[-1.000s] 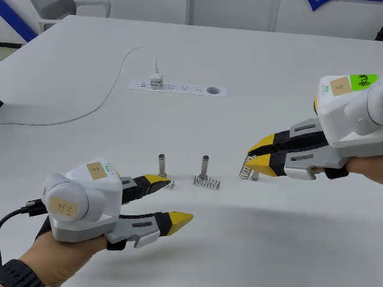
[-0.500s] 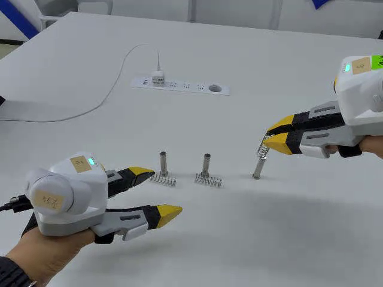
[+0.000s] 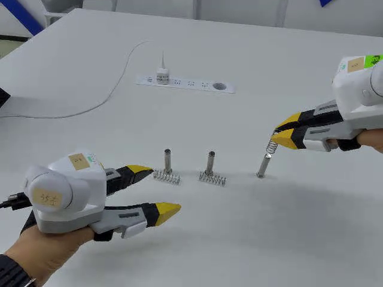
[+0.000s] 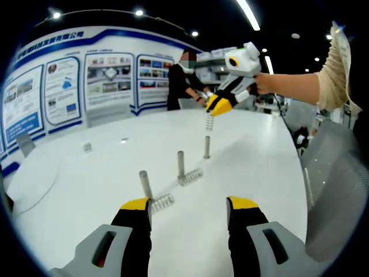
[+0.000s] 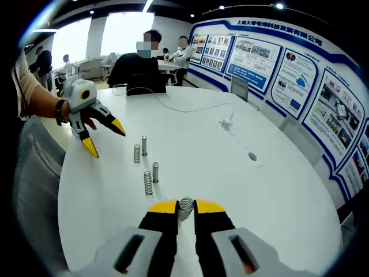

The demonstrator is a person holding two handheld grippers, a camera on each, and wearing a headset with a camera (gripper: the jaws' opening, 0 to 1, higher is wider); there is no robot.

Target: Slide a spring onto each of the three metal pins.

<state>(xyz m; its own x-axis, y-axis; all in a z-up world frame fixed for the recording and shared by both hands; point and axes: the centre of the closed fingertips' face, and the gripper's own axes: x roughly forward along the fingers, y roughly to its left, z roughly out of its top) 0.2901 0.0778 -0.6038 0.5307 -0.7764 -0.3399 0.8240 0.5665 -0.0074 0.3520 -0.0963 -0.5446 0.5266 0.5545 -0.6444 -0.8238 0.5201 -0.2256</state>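
Note:
Three metal pins stand upright in a row on the white table: left pin (image 3: 167, 160), middle pin (image 3: 210, 162), right pin (image 3: 264, 165). One spring (image 3: 166, 176) lies at the left pin's foot and another spring (image 3: 212, 178) at the middle pin's foot. My right gripper (image 3: 281, 135) is shut on a third spring (image 3: 271, 145), which hangs tilted just above the right pin's top. That spring (image 5: 185, 206) sits between the jaws of my right gripper (image 5: 185, 209). My left gripper (image 3: 157, 190) is open and empty, in front of the left pin (image 4: 145, 183).
A white power strip (image 3: 185, 84) with a plugged adapter and a cable (image 3: 114, 89) lies further back on the table. People sit at the table's far end (image 5: 141, 63). The table surface in front of the pins is bare.
My right gripper has lifted the spring from the table beside the right pin to just above the pin's top. The left gripper has stayed open in about the same place.

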